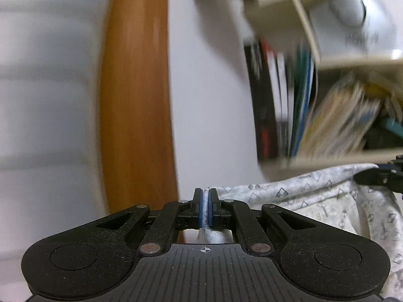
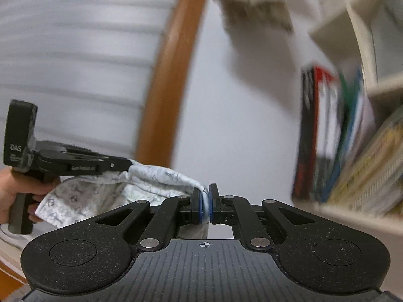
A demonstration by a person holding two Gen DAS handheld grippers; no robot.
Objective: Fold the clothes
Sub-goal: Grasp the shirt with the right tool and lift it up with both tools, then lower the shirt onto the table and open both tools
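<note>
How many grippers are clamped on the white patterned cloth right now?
2. The left gripper pinches one end of the white patterned cloth; the right gripper pinches the other end, cloth spanning between them.

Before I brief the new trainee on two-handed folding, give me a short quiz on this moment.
1. True or false: the patterned garment is slung between both grippers.
2. What stands on the shelf at right? A) plates B) books C) shoes
3. Fill in: the left gripper is gripped by a bare ____.

Key
1. True: the right gripper and the left each have their jaws shut on an edge of the cloth.
2. B, books and folders, blurred.
3. Hand, seen in the right wrist view.
</note>
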